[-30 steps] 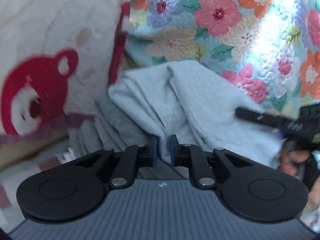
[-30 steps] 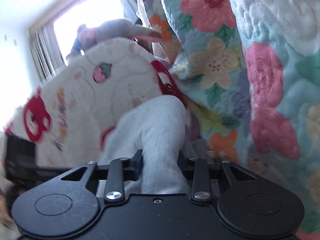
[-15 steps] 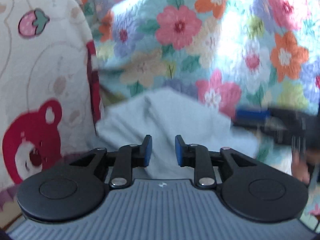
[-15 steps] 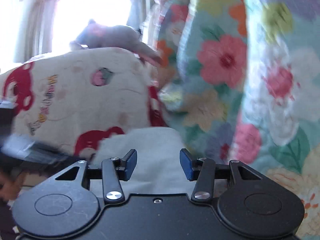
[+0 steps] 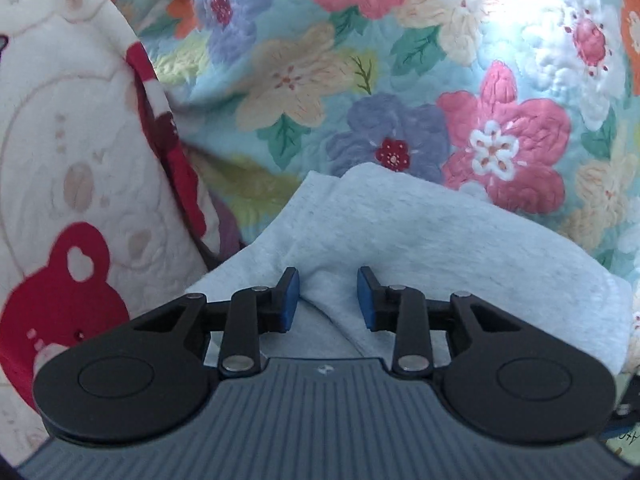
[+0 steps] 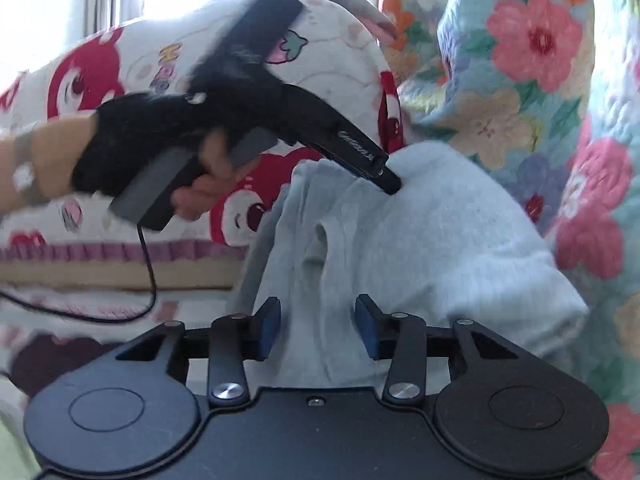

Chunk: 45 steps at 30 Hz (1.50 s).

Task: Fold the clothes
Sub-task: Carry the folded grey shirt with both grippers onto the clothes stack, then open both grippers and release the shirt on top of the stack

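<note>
The grey garment (image 5: 420,236) lies bunched in soft folds on the bed, against the flowered quilt (image 5: 360,80) and beside the bear-print pillow (image 5: 72,160), apparently just set down mid-fold. The left claw (image 5: 327,298) is opening, released around a ridge of cloth. The right claw (image 6: 316,328) is closing without yet pinching the fabric between its pads.

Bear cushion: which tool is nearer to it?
Left. The left tool, jaws opening with garment between them, is beside the cushion; the right tool, jaws closing astride the garment, is farther off.
</note>
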Each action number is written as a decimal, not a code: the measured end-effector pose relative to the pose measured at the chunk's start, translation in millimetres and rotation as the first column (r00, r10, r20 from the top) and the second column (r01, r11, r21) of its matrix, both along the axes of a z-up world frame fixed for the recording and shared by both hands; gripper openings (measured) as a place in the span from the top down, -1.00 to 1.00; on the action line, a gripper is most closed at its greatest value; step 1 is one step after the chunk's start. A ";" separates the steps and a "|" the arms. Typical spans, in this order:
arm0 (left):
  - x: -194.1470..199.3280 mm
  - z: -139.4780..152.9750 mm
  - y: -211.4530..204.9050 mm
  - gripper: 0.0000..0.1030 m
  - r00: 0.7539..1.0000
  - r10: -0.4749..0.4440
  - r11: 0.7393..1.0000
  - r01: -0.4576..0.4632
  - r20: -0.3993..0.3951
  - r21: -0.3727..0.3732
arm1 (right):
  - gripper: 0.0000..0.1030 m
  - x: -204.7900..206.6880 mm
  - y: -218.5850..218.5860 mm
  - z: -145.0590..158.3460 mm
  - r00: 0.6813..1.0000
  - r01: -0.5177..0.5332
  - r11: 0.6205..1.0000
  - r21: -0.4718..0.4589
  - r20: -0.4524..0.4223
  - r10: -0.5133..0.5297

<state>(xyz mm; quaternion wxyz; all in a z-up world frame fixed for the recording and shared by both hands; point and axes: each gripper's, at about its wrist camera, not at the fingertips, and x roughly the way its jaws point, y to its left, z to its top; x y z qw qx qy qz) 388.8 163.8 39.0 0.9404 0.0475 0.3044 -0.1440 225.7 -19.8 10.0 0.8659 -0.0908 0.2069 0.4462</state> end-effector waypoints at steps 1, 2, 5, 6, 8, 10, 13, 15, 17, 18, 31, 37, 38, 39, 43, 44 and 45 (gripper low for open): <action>0.1 -1.8 1.3 0.38 1.000 0.005 1.000 -0.005 0.003 0.009 | 0.07 -1.5 -9.1 5.0 1.000 -0.004 0.999 0.042 -0.015 0.004; 0.2 -3.6 2.6 0.38 1.000 0.010 1.000 -0.010 0.005 0.019 | 0.12 -3.0 -18.1 10.1 0.999 -0.007 0.996 0.084 -0.031 0.009; 5.2 -7.1 12.1 0.38 1.000 0.015 1.000 -0.015 -0.008 -0.010 | 0.11 -6.7 -42.8 28.0 0.997 0.077 0.977 0.201 0.004 -0.079; 6.9 -7.9 15.5 0.38 1.000 0.015 1.000 -0.016 -0.014 -0.024 | 0.10 -6.8 -45.9 32.7 0.990 0.122 0.970 0.212 0.043 -0.134; 7.3 -9.5 17.4 0.38 1.000 0.004 1.000 -0.004 -0.015 -0.031 | 0.03 -2.4 -46.7 39.5 0.970 0.190 0.958 0.216 0.110 -0.217; 6.8 -11.3 16.1 0.38 1.000 -0.008 1.000 0.008 -0.011 -0.022 | -0.04 10.0 -40.7 43.4 0.956 0.224 0.956 0.192 0.147 -0.254; 9.0 -13.9 19.3 0.38 1.000 -0.015 1.000 0.015 -0.007 -0.023 | -0.03 34.0 -23.3 24.3 0.942 0.279 0.958 0.069 0.173 -0.287; 11.5 -15.4 25.1 0.37 0.999 -0.012 0.997 0.009 -0.034 -0.083 | -0.03 39.1 -17.7 0.2 0.929 0.318 0.948 -0.011 0.202 -0.309; 12.4 -15.5 27.2 0.37 0.998 -0.026 0.993 0.020 -0.050 -0.114 | -0.03 35.7 -17.0 -21.5 0.915 0.332 0.942 -0.055 0.262 -0.307; 10.6 -14.6 23.5 0.37 0.999 -0.033 0.995 0.029 -0.039 -0.093 | -0.03 34.0 -18.6 -27.0 0.909 0.339 0.939 -0.062 0.280 -0.310; -39.7 -21.6 45.3 -0.10 0.973 -0.120 0.984 0.143 0.195 -0.108 | -0.22 -4.9 8.3 -3.8 0.920 0.296 0.955 0.022 0.261 -0.291; -36.5 -25.3 54.9 -0.14 0.990 -0.027 0.982 0.052 0.140 -0.181 | -0.26 -10.0 28.8 -19.5 0.959 0.253 0.966 0.047 0.122 -0.257; -37.4 -25.5 55.0 -0.14 0.990 -0.014 0.983 0.039 0.138 -0.182 | -0.26 -15.3 29.2 -19.9 0.961 0.246 0.967 0.062 0.118 -0.252; -38.4 -25.6 56.6 -0.14 0.991 0.001 0.982 0.024 0.136 -0.188 | -0.26 -20.6 29.4 -19.9 0.963 0.235 0.969 0.075 0.116 -0.243; -41.9 -23.7 56.8 -0.15 0.991 0.030 0.985 -0.006 0.134 -0.174 | -0.33 -35.6 35.4 -22.2 0.966 0.211 0.975 0.064 0.138 -0.218; -42.8 -22.8 56.1 -0.16 0.990 0.032 0.986 -0.009 0.136 -0.166 | -0.33 -38.4 37.0 -22.6 0.964 0.214 0.975 0.054 0.147 -0.220; -44.4 -21.5 56.6 -0.17 0.989 0.044 0.986 -0.020 0.144 -0.166 | -0.33 -41.1 37.9 -22.5 0.963 0.219 0.974 0.049 0.151 -0.224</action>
